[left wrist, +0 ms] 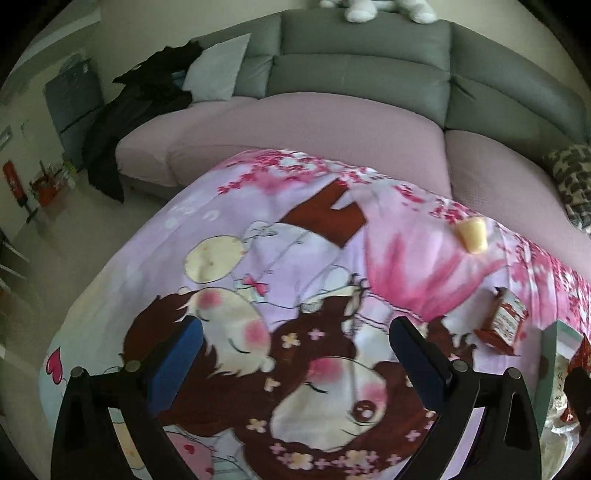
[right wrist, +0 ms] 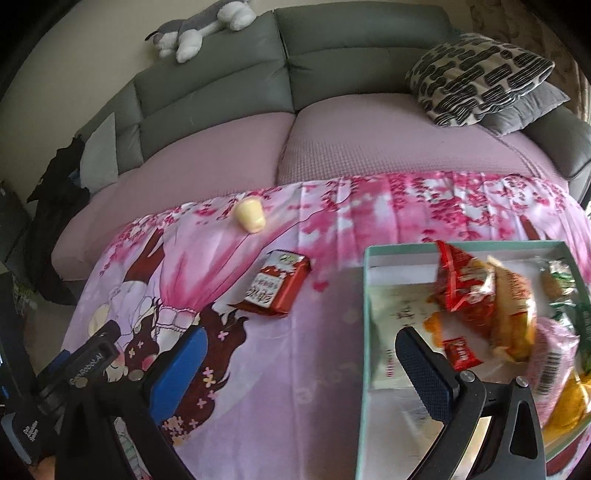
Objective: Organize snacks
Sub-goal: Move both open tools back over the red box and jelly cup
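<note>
Domestic living room. A grey sectional sofa (right wrist: 332, 48) with a pink seat cover (right wrist: 207, 155) fills the background; a plush toy dog (right wrist: 199, 29) lies along its backrest and a black-and-cream patterned cushion (right wrist: 480, 74) rests on a grey one at the right end. Dark clothing (left wrist: 140, 110) is heaped at the left end. In the foreground, a cartoon-print cloth (right wrist: 280, 369) covers a surface bearing packaged snacks

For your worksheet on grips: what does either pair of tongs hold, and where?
Nothing. The left tongs and right tongs are both open and empty.
</note>
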A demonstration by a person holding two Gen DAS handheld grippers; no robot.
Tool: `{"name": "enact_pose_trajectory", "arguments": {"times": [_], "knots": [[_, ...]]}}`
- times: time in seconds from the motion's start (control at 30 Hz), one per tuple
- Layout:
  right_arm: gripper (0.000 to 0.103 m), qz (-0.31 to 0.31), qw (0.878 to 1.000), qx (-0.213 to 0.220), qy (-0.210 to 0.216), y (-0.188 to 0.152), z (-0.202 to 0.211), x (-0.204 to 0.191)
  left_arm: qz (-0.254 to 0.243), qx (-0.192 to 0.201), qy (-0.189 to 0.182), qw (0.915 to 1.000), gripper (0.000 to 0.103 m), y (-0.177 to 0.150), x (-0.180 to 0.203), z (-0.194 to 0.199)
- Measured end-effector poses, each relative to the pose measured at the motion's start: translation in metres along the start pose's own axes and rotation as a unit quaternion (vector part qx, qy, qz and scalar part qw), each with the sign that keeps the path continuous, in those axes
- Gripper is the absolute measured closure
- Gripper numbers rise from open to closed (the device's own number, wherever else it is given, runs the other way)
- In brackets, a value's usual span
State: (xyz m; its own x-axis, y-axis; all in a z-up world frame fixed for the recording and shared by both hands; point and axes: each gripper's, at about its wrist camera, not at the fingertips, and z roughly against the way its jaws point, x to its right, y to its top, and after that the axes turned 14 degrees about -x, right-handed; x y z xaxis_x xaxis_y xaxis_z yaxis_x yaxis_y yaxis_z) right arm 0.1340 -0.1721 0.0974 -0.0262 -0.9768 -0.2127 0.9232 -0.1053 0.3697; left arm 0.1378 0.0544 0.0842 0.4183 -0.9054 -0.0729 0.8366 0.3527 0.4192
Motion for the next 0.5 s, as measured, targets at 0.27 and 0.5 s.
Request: {"name": "enact_pose_trajectory", "arguments": {"times": [0.27,0.5], "knots": [[0.000,0.003,1.000,-0.019,0.018,-0.002,-0.028,-0.012,0.023,-0.007,-0.001,0.9997,0.002,0.003,-0.020,-0.010],[0.006,0.006,1.000,-0.015,0.019,-0.004,-0.045,-0.015,0.006,-0.023,-0.016,0.9996,0.002,0.002,-0.009,-0.026]]}}
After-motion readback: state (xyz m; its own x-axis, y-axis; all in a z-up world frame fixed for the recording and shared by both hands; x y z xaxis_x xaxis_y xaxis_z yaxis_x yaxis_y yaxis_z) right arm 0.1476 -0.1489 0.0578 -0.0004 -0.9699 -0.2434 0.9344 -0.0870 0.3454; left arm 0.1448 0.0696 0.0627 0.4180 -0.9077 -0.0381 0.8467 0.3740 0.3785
